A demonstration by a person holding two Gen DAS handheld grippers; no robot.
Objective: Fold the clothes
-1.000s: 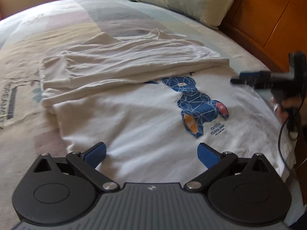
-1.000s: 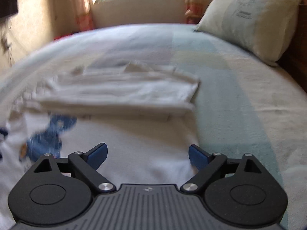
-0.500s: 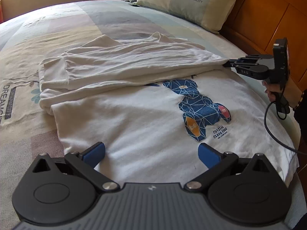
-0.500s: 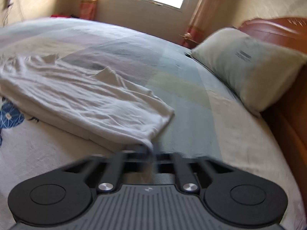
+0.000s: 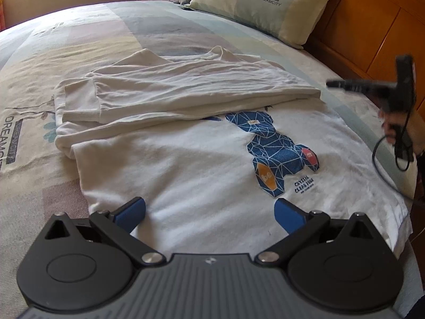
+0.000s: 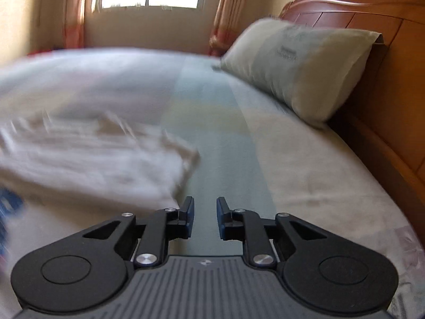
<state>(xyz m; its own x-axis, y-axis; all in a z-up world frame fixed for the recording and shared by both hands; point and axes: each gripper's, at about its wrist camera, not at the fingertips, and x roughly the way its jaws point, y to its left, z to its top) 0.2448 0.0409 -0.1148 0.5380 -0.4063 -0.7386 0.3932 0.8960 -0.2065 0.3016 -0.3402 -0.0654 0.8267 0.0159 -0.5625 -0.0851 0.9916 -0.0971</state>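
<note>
Two grippers are mine. My left gripper [image 5: 209, 214] hovers level over the near hem of the white T-shirt [image 5: 202, 164], jaws spread wide, empty. That shirt lies flat on the bed [image 5: 87, 34], its far half folded back toward the pillow [image 5: 261, 2], blue bear print [image 5: 276, 148] exposed. My right gripper [image 6: 204, 216], held off the shirt's right edge above the bedspread, has jaws parted narrowly, gripping nothing; its view is motion-blurred.

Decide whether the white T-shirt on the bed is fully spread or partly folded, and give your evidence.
Partly folded. The T-shirt's far part is doubled over itself, covering the top of the blue bear print; the near part lies flat on the bed.
</note>
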